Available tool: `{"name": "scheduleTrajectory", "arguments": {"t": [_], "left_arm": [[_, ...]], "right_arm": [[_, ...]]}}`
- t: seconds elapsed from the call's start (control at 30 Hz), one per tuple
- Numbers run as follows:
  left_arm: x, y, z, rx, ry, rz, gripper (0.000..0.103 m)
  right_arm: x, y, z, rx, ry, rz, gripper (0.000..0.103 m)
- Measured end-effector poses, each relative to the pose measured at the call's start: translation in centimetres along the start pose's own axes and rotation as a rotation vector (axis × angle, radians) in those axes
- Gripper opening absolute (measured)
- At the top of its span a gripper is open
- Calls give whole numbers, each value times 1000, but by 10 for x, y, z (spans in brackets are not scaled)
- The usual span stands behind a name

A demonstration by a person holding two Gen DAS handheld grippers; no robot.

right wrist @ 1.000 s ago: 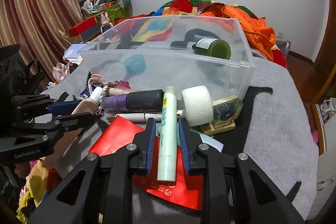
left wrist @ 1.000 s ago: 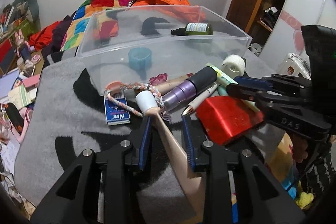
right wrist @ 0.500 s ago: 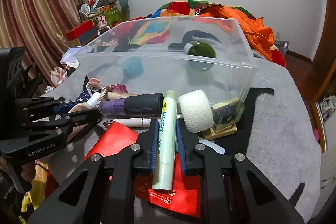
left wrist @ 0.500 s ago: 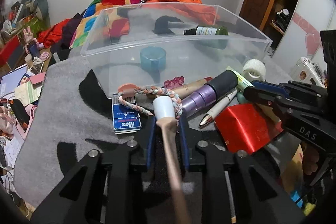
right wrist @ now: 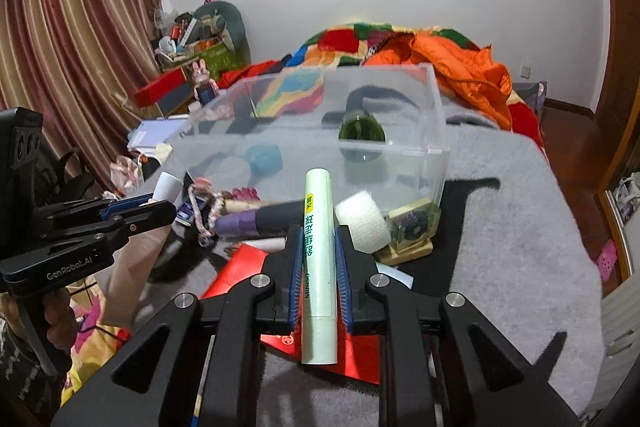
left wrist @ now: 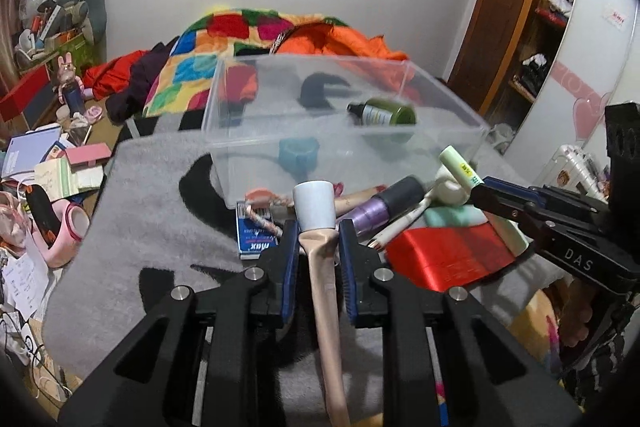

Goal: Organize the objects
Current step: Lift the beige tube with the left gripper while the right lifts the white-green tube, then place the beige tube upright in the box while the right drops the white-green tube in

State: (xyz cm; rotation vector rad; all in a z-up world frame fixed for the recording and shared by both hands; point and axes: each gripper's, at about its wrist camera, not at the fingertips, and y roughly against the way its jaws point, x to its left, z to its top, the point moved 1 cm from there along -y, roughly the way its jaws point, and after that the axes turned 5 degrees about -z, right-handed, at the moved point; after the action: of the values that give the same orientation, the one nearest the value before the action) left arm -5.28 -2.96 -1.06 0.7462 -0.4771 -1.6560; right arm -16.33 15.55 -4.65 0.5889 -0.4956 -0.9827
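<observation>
My left gripper (left wrist: 318,231) is shut on a beige tube with a white cap (left wrist: 324,267), held above the grey blanket in front of the clear plastic bin (left wrist: 248,143). My right gripper (right wrist: 318,239) is shut on a pale green MINISO tube (right wrist: 318,259), lifted and pointing at the bin (right wrist: 436,147). The bin holds a green bottle (left wrist: 380,113) and a blue tape roll (left wrist: 298,157). The right gripper with the green tube (left wrist: 460,167) shows at the right of the left wrist view. The left gripper (right wrist: 132,211) shows at the left of the right wrist view.
In front of the bin lie a purple bottle (left wrist: 376,213), a pen (left wrist: 400,223), a red box (left wrist: 448,255), a blue Max box (left wrist: 256,239), a braided cord (right wrist: 206,205), a white tape roll (right wrist: 362,221) and a resin block (right wrist: 412,229). Clutter covers the floor at left.
Both grippers closed on their tubes and lifted them off the pile. The left gripper's beige tube now stands higher, and the green tube has risen toward the bin.
</observation>
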Motion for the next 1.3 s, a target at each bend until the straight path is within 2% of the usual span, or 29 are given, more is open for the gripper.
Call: {"name": "scheduleTrajectory", "arguments": {"t": [0.33,0.9,1.17,1.3], "left_arm": [[-12,26,24,-92,-15,-8,19],[-22,56,80,-226,-51,-9,19],[-23,53,113,-271,-64,13,19],[-21,36,123,-261,-38,16,19]], "right_arm": [[4,26,24,-90,14,6,14],[-4,40,74,-208,1,-21,14],[-10,33,94,-228,-9,-46,14],[-9,23,96,-211,12,-104,14]]}}
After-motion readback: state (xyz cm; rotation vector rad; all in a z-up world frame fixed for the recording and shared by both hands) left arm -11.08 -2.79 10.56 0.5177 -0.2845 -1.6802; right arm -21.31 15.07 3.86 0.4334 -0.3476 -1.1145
